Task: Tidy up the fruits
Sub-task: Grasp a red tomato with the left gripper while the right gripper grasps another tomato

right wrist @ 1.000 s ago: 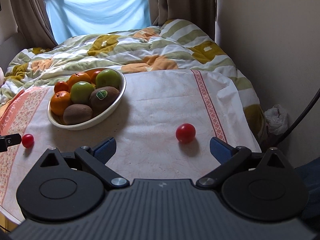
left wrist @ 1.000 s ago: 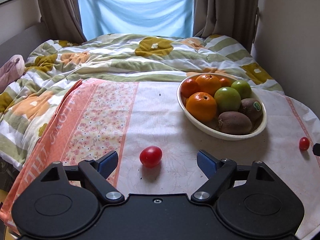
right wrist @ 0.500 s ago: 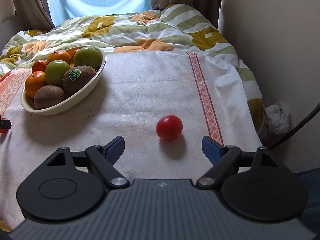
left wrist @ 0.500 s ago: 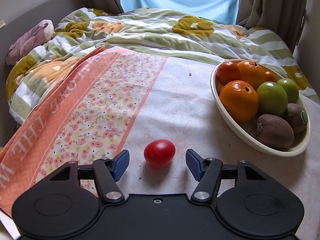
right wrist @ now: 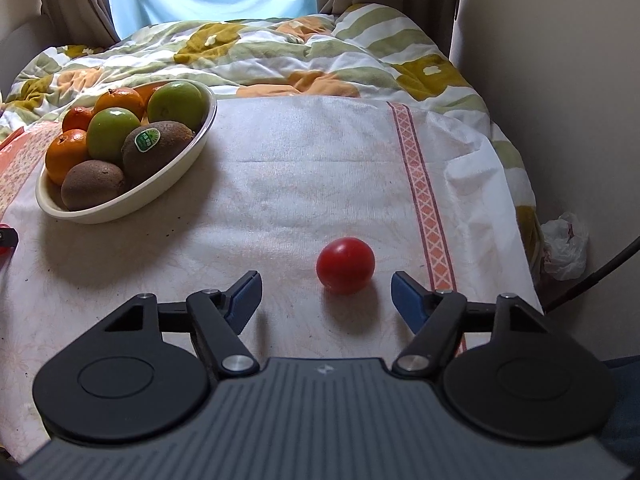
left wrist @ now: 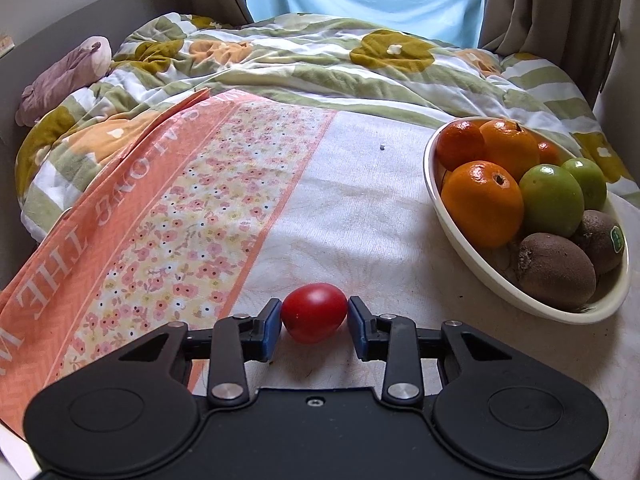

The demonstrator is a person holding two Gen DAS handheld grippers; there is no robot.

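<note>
Your left gripper (left wrist: 314,330) has its blue pads (left wrist: 269,328) pressed against both sides of a red tomato (left wrist: 314,313) that sits on the white cloth (left wrist: 352,208), just left of the fruit bowl (left wrist: 472,256) (oranges, green apples and kiwis piled inside); your right gripper (right wrist: 326,294) has its fingers spread wide, with a second tomato (right wrist: 345,265) lying on the cloth between and just ahead of the tips, nearer the right one and touching neither; the bowl sits well off to its left.

- A home bedroom.
- A bed (left wrist: 320,64) with a rumpled flowered duvet (right wrist: 256,52).
- Brown curtains (left wrist: 552,8) frame the window behind it.
</note>
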